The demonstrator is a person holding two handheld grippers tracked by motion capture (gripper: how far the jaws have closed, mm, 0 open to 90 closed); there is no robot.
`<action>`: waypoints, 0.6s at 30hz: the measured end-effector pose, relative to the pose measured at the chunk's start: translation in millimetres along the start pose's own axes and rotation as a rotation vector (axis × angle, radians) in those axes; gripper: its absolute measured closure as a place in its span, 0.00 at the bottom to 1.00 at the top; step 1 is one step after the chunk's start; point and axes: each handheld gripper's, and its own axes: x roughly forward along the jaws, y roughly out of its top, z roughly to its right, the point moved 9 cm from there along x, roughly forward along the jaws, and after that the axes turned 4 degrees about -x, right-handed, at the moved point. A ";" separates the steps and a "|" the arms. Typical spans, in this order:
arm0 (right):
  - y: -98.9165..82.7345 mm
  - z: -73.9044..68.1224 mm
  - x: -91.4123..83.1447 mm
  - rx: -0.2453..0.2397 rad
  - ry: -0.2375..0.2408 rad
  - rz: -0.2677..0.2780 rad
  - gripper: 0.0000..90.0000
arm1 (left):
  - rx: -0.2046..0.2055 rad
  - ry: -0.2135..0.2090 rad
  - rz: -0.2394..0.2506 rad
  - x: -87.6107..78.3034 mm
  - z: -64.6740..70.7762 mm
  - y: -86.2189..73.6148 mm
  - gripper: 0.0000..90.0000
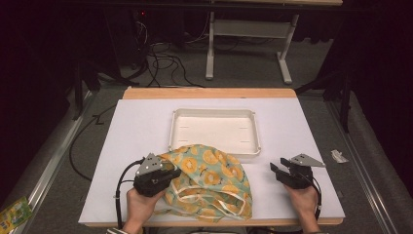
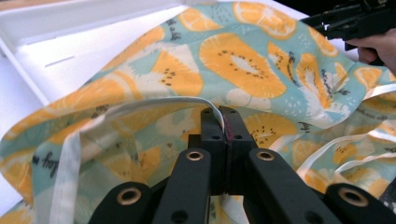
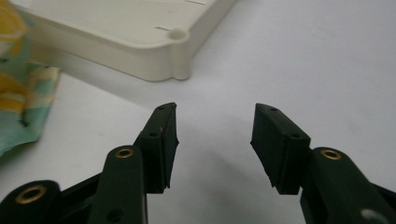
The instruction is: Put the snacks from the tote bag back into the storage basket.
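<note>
Left gripper view, from the tool outward: the left gripper [image 2: 223, 116] had its two black jaws clenched together on the white-bound hem of a fruit-print cloth [image 2: 233, 60], the edge pinched between the pads. Beyond the jaws the cloth, teal with orange citrus slices, rose in a loose mound; behind it stood the white tray [image 2: 56, 28], and at the upper right the other gripper showed, held in a hand.

Right gripper view: the right gripper [image 3: 212, 135] stood released, its jaws parted over bare white table cover [image 3: 303, 56] with nothing between them. A corner of the cloth [image 3: 23, 112] lay at the left, apart from the jaws, and a corner of the tray [image 3: 140, 46] sat ahead of them.

High view: the left gripper [image 1: 168, 170] lay at the left edge of the cloth [image 1: 214, 183], touching it, gripped by the person's left hand [image 1: 141, 204]. The cloth was bunched at the near middle of the table [image 1: 136, 126], its far edge lying against the near rim of the tray [image 1: 214, 146]. The right gripper [image 1: 275, 168] rested to the right of the cloth, clear of it, held by the right hand [image 1: 303, 199]. The tray sat at the table's centre, beyond both tools. Cables [image 1: 165, 61] and a white table frame [image 1: 248, 44] occupied the floor behind.
</note>
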 end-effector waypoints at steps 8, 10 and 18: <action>13.2 -30.6 -21.6 -0.040 0.114 0.066 0.59 | 0.014 -0.012 0.018 1.6 5.5 6.1 1.00; 16.4 -39.3 -26.5 -0.043 0.143 0.068 0.58 | 0.018 -0.014 0.016 1.7 6.4 6.1 1.00; 33.4 -72.9 -39.6 -0.088 0.233 0.099 0.56 | 0.020 -0.009 0.023 -0.1 5.6 6.1 1.00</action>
